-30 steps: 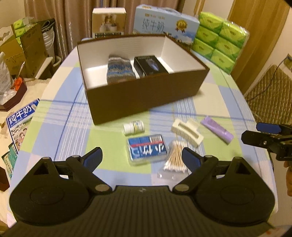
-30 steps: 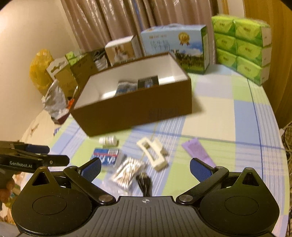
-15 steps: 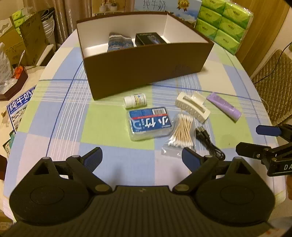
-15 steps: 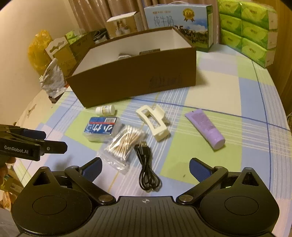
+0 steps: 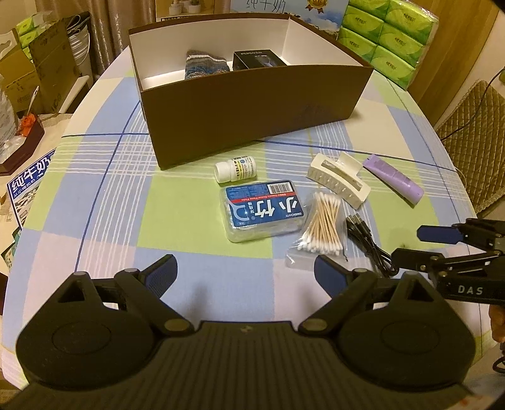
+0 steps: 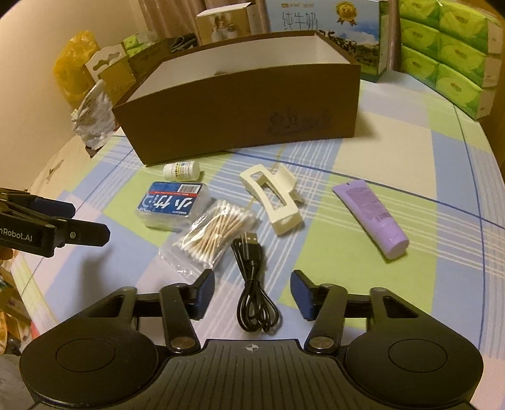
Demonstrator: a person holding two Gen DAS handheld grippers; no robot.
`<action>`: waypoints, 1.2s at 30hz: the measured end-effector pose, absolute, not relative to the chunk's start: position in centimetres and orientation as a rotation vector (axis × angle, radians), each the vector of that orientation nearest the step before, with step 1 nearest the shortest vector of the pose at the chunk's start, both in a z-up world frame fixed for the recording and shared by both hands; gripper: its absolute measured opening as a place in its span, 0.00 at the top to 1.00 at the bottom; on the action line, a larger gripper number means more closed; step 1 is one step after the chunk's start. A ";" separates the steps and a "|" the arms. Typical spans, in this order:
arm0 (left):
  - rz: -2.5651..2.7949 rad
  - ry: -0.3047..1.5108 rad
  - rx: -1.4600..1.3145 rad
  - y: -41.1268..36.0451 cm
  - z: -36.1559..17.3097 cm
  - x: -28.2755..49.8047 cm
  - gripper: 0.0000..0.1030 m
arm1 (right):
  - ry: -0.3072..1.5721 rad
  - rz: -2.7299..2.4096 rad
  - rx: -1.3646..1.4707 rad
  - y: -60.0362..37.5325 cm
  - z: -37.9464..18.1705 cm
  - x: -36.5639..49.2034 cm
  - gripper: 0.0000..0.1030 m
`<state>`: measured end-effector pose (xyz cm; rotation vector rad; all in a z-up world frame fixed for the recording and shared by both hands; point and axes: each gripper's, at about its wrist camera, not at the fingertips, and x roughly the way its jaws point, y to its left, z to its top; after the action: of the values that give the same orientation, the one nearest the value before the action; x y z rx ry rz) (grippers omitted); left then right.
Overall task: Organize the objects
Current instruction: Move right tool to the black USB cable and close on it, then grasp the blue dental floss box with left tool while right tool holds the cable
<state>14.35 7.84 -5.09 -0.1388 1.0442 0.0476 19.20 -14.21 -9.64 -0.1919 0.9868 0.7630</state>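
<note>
A brown box [image 5: 252,113] [image 6: 240,110] stands on the checked tablecloth, holding a knitted item [image 5: 205,64] and a black box [image 5: 258,59]. In front of it lie a white pill bottle [image 5: 235,168] [image 6: 181,170], a blue floss pack [image 5: 263,209] [image 6: 172,205], a bag of cotton swabs [image 5: 322,224] [image 6: 214,233], a cream hair clip [image 5: 339,179] [image 6: 273,197], a purple tube [image 5: 393,181] [image 6: 371,217] and a black USB cable [image 5: 369,244] [image 6: 254,284]. My left gripper [image 5: 244,271] [image 6: 85,220] is open and empty. My right gripper [image 6: 252,291] [image 5: 407,241] is open, its fingers on either side of the cable.
Green tissue packs [image 5: 391,34] [image 6: 454,53] and a blue milk carton box [image 6: 328,28] stand behind the brown box. Cardboard boxes [image 5: 41,63] and clutter sit off the table's left edge. A quilted chair [image 5: 476,132] is at the right.
Both grippers have come lower and closer to the items on the cloth. The right gripper's jaws have narrowed and now straddle the black cable.
</note>
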 end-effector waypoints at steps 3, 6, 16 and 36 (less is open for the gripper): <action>0.045 1.049 -0.140 8.0 -5.5 14.6 0.11 | 0.990 0.772 -0.202 -13.7 -10.2 19.4 0.60; 0.044 1.053 -0.139 8.1 -5.7 14.8 0.11 | 0.995 0.771 -0.214 -13.3 -10.9 19.6 0.66; 0.033 1.070 -0.131 8.3 -6.7 15.7 0.12 | 1.028 0.761 -0.232 -12.2 -13.0 20.6 0.71; 0.010 1.091 -0.135 7.4 -9.4 20.6 0.11 | 1.053 0.576 -0.111 -16.1 -13.3 22.4 0.87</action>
<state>20.61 7.43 -9.36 -0.1355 1.0912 0.0098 22.41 -16.10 -13.31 -0.1114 1.0531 0.5758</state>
